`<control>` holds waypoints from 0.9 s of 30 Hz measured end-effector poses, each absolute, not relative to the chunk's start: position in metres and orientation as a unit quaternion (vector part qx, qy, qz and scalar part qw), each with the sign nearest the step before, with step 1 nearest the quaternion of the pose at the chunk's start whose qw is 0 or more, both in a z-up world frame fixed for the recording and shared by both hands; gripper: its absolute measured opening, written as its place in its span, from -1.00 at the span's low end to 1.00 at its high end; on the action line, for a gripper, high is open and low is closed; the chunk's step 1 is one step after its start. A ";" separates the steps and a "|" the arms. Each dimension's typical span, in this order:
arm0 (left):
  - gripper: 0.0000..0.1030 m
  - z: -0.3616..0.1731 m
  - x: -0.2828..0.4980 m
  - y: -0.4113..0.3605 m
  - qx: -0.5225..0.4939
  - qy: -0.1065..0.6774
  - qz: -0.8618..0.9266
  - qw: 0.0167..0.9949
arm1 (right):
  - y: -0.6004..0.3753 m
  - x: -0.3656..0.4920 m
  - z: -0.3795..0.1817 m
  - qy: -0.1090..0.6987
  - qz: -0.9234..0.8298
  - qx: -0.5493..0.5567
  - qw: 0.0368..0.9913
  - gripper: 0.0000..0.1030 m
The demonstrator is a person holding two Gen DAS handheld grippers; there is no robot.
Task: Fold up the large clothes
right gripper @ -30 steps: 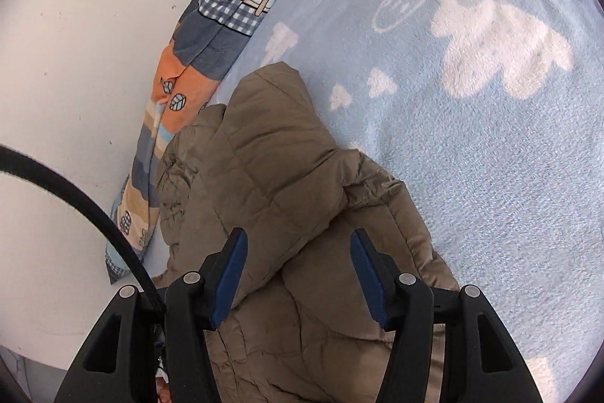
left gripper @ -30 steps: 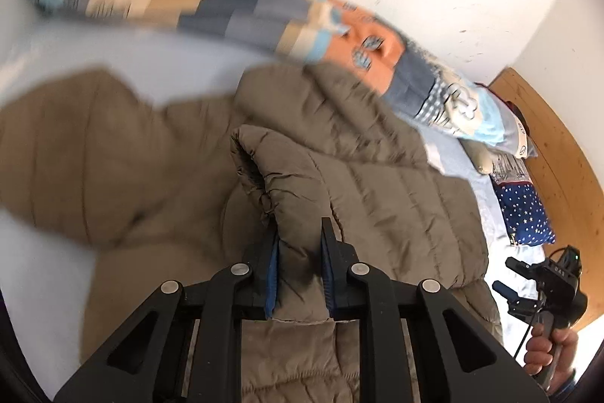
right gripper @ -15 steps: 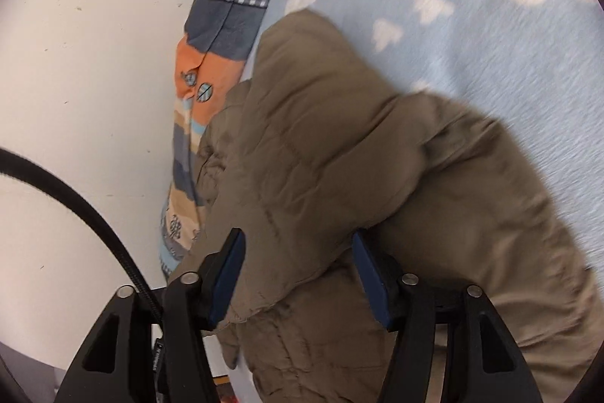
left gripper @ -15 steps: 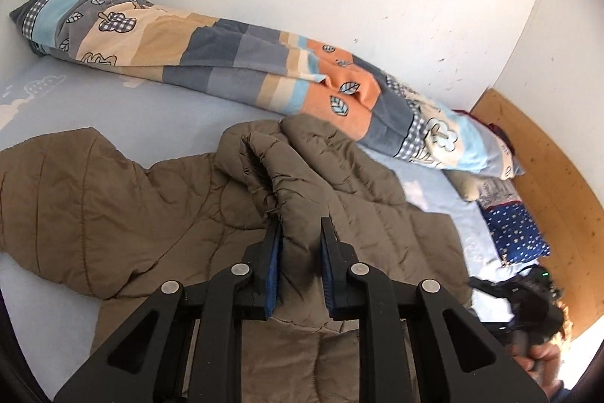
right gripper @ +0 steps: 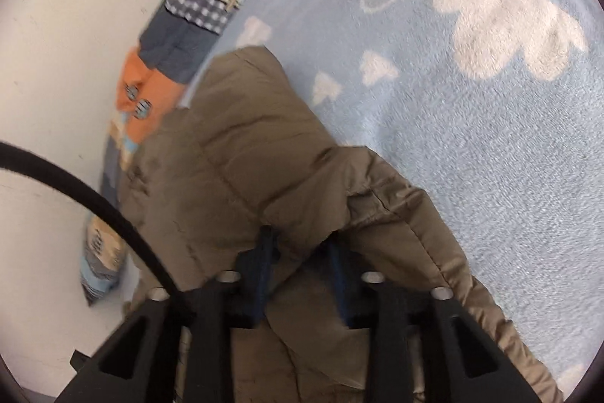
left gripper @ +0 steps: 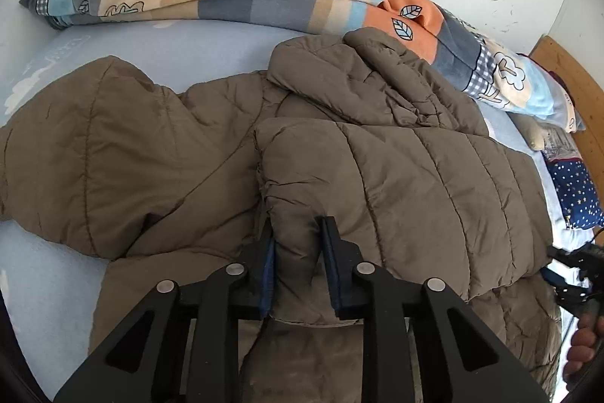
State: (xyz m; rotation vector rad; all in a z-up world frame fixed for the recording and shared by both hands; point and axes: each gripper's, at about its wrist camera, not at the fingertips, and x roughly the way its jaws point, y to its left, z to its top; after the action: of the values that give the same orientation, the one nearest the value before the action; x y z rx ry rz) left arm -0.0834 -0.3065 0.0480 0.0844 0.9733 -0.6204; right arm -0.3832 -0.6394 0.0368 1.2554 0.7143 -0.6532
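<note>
The brown puffer jacket (left gripper: 415, 169) sprawls across the bed (right gripper: 472, 138). At six o'clock, the left gripper (left gripper: 298, 263) is opening, a folded sleeve edge between its pads. The right gripper (right gripper: 302, 270) is closing around a jacket fold.

The right gripper (right gripper: 300, 253), its jaws closing around a fold of the olive-brown quilted puffer jacket (right gripper: 264, 153), points down at a light blue fleece blanket with white clouds (right gripper: 472, 123), beside a rolled patchwork quilt in orange, grey and blue (right gripper: 177, 36) along the white wall (right gripper: 64, 25).
</note>
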 end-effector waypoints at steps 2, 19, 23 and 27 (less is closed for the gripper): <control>-0.45 0.057 -0.084 -0.302 0.032 0.459 -0.289 0.839 | -0.639 -0.384 0.047 0.318 -0.291 0.565 0.703 -0.05; 0.26 0.056 -0.094 -0.323 0.153 0.416 -0.239 0.864 | -0.625 -0.340 0.072 0.367 -0.315 0.356 0.799 -0.29; 0.29 0.043 -0.092 -0.323 0.169 0.436 -0.230 0.854 | -0.627 -0.335 0.060 0.393 -0.309 0.352 0.791 -0.29; 0.28 0.062 -0.095 -0.314 0.135 0.431 -0.246 0.857 | -0.626 -0.333 0.061 0.407 -0.310 0.350 0.784 -0.29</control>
State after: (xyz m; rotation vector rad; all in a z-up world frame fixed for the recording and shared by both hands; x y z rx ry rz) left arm -0.0954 -0.3140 0.0624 0.2839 0.9061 -0.5167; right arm -0.3326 -0.6265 0.0609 0.7559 0.8778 -0.6698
